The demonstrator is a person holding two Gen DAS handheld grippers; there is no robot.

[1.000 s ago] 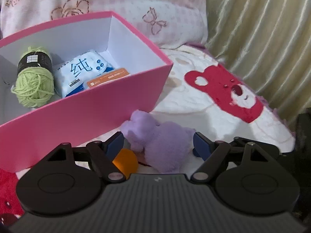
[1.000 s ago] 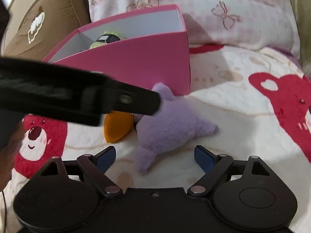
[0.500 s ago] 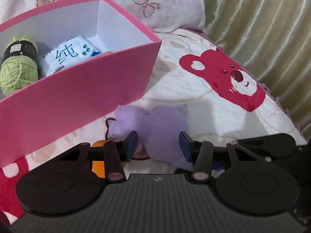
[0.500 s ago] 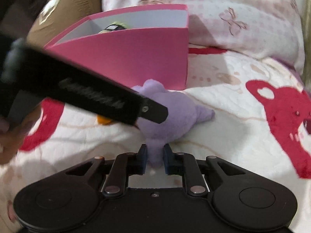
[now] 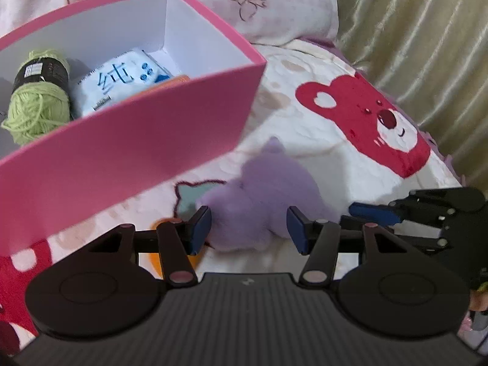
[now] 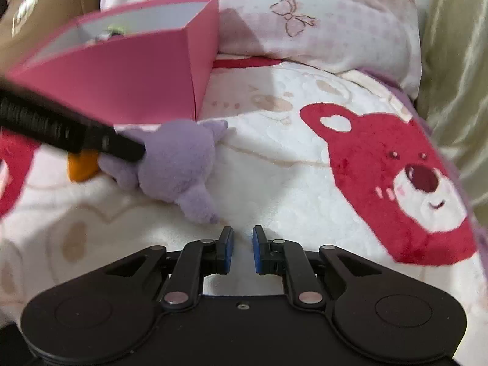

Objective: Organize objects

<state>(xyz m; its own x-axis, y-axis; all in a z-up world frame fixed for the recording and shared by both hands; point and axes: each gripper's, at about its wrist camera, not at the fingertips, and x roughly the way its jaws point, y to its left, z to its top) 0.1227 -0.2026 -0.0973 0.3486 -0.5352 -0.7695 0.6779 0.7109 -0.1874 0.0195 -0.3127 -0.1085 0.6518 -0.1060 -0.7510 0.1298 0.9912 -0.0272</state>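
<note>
The left gripper [image 5: 248, 227] hung low over the purple plush toy [image 5: 262, 201], its jaws opening with the toy's body between the blue pads; the left pad sat right at the plush, though whether either pad pressed into it could not be told from the left wrist view. In the right wrist view the left gripper's black finger reached across to the toy's left side. The toy lay on the white blanket [image 6: 274, 167] with red bear prints, just in front of the pink box [image 5: 131, 152], close to its near wall but apart from it. An orange object [image 6: 81, 167] lay beside the toy on its left, partly hidden by the finger. The right gripper [image 6: 243, 250] had its jaws drawn closed with only a narrow gap, nothing between them; its tips pointed at bare blanket just short of the toy's nearest limb. Inside the box sat a green yarn ball [image 5: 36, 100] with a black label, and next to it a white and blue wipes packet [image 5: 122, 79]; a floral pillow [image 6: 320, 24] leaned behind the box.
</note>
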